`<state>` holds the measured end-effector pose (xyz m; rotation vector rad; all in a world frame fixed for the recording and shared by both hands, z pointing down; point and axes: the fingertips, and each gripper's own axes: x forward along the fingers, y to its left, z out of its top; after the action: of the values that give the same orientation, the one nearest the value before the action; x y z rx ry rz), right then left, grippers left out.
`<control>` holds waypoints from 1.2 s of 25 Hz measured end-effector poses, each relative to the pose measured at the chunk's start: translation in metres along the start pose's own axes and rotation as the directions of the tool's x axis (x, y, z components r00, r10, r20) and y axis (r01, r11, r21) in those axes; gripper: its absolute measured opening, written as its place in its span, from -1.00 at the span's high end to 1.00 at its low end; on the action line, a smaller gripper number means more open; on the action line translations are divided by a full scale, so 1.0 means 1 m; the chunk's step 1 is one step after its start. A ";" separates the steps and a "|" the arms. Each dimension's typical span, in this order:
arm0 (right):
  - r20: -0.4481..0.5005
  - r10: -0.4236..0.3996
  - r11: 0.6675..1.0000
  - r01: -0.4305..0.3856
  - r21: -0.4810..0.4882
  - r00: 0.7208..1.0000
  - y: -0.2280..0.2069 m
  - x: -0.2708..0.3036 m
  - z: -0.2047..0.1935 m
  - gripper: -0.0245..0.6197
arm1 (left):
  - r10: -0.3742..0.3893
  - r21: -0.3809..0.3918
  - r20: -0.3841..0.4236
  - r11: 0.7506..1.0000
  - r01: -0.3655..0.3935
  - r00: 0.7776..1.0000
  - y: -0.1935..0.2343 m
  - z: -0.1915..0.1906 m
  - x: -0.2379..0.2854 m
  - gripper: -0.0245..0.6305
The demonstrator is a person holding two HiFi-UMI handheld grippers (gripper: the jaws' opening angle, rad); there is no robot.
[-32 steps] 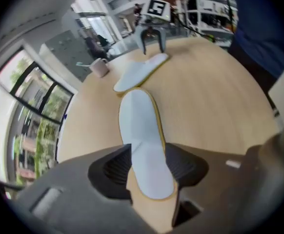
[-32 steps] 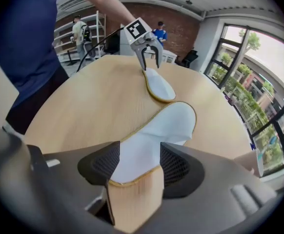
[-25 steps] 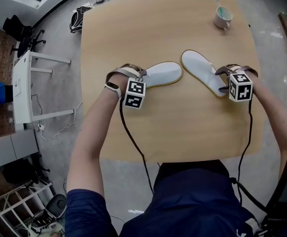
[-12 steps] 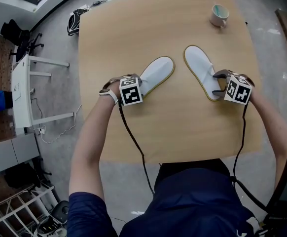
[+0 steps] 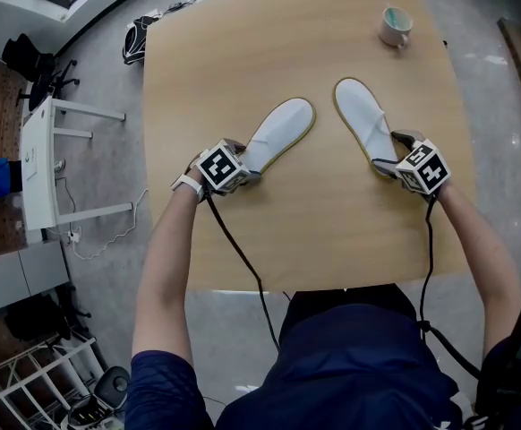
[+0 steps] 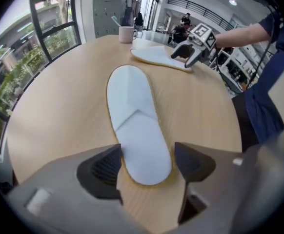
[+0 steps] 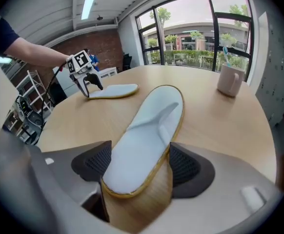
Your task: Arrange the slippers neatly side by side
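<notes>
Two white slippers with yellow trim lie toes-away on the wooden table (image 5: 314, 231), angled in a slight V. The left slipper (image 5: 278, 133) (image 6: 134, 126) has its heel between the opening jaws of my left gripper (image 5: 243, 162) (image 6: 146, 162); a gap shows beside the right pad. The right slipper (image 5: 365, 122) (image 7: 147, 135) has its heel between the opening jaws of my right gripper (image 5: 390, 157) (image 7: 139, 162), pads close at both sides. Each gripper view also shows the other slipper (image 6: 156, 57) (image 7: 112, 90) and the other gripper (image 6: 191, 57) (image 7: 91, 84).
A mug (image 5: 393, 27) (image 7: 230, 79) with a toothbrush in it stands at the table's far right. A white desk (image 5: 41, 150) and chairs stand on the floor to the left. The table's near edge is just below my hands.
Both slippers have swung from lying splayed sideways to pointing away from me, closer to parallel. Both grippers moved with the heels towards the near edge.
</notes>
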<state>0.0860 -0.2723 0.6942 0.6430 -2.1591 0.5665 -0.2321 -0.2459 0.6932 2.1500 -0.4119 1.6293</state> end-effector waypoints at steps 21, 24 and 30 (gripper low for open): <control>0.003 -0.163 0.975 0.161 0.155 0.987 0.041 -0.002 -0.020 -0.14 | 0.186 -0.481 0.117 0.870 -0.108 0.976 -0.082 0.015 0.018 -0.10; 0.000 -0.185 0.966 0.182 0.185 0.983 0.048 -0.002 -0.023 -0.14 | 0.226 -0.537 0.113 0.833 -0.132 0.968 -0.086 0.015 0.019 -0.10; 0.003 -0.204 0.959 0.199 0.201 0.979 0.072 0.002 -0.025 -0.14 | 0.242 -0.621 0.120 0.775 -0.118 0.963 -0.112 0.024 0.024 -0.10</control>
<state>0.0548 -0.2024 0.6976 0.9716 -2.0428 0.6723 -0.1525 -0.1596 0.6946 1.7946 -1.0779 1.1428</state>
